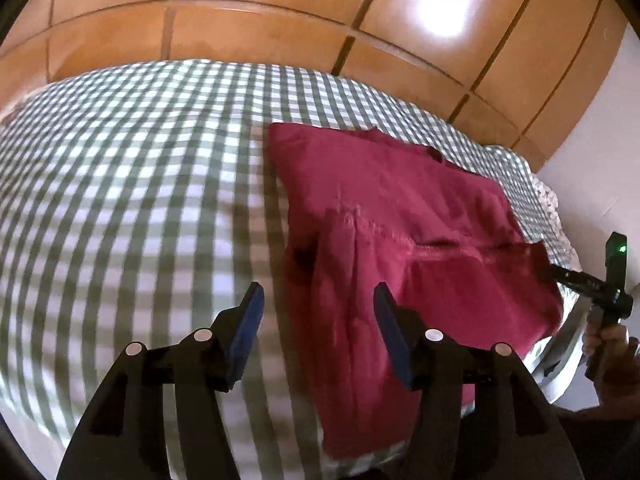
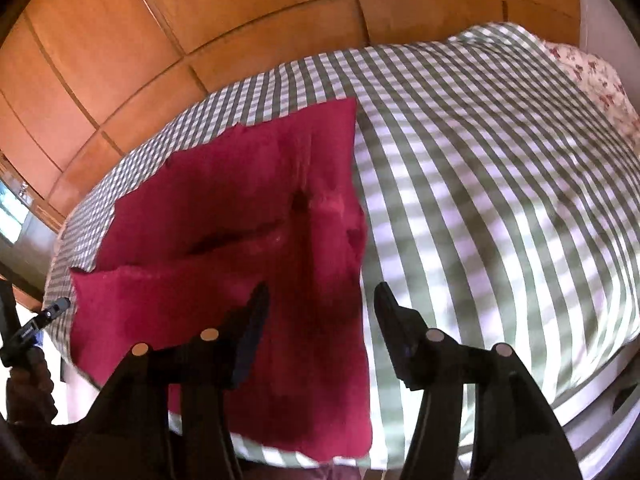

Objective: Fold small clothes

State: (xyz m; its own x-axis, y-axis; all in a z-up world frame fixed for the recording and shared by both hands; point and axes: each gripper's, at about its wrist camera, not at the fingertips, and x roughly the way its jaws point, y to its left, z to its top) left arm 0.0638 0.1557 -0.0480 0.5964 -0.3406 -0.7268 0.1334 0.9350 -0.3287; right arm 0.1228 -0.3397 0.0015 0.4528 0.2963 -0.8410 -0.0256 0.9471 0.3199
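Observation:
A dark red garment (image 1: 400, 208) lies spread flat on a bed with a green-and-white checked cover (image 1: 140, 160), a hem fold running across its middle. My left gripper (image 1: 319, 296) hovers open above the garment's near left edge, with nothing between its blue pads. In the right wrist view the same garment (image 2: 240, 200) lies left of centre. My right gripper (image 2: 323, 296) hangs open over its near right edge, also holding nothing. The right gripper's fingers (image 1: 572, 278) show at the garment's right corner in the left wrist view. The left gripper's fingers (image 2: 56, 308) show at its left corner in the right wrist view.
Wooden wardrobe panels (image 1: 280, 12) stand behind the bed. A floral pillow (image 2: 592, 76) lies at the bed's far right. A white wall (image 1: 600, 128) is on the right. A person's hand (image 1: 608, 344) grips the right tool. Checked cover (image 2: 500, 180) stretches either side of the garment.

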